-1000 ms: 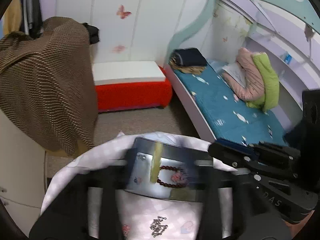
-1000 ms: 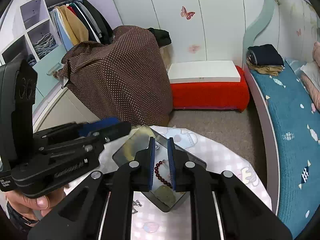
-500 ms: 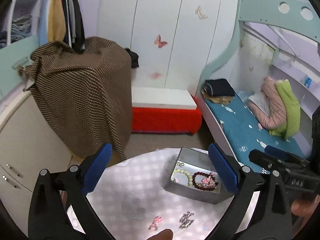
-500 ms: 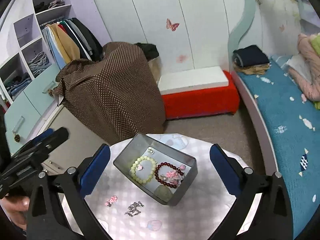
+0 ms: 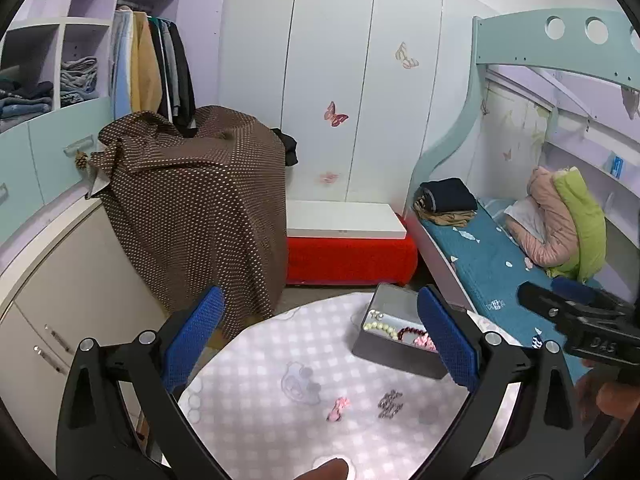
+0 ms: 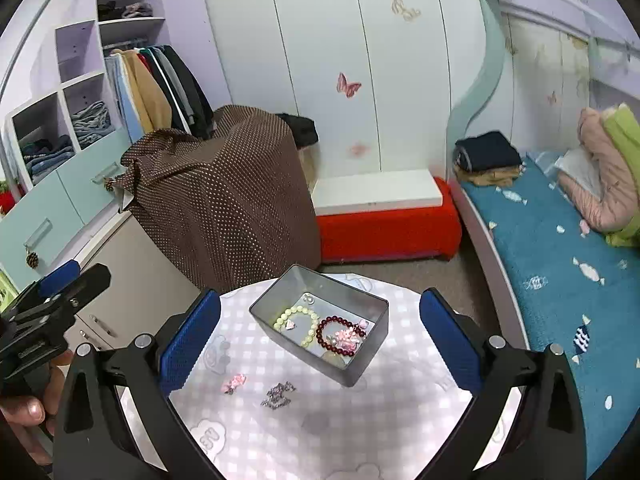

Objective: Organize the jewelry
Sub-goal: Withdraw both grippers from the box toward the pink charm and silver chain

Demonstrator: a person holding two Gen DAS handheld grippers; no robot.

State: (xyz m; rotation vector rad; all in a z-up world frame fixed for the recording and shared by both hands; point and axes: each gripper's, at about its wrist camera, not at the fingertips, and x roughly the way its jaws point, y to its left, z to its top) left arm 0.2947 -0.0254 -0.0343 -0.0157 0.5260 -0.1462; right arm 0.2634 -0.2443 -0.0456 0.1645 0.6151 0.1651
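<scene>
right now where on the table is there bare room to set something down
Free: the checked cloth right of the silver charm, below the metal tin; also the near edge. Tighter: the pink bow and the silver charm lie close together left of centre, with the tin taking the far middle.

Grey rectangular metal tin sits between the wide-spread jaws, holding pale green bead bracelet and dark red bead bracelet; pink bow clip lies nearer the left jaw.
</scene>
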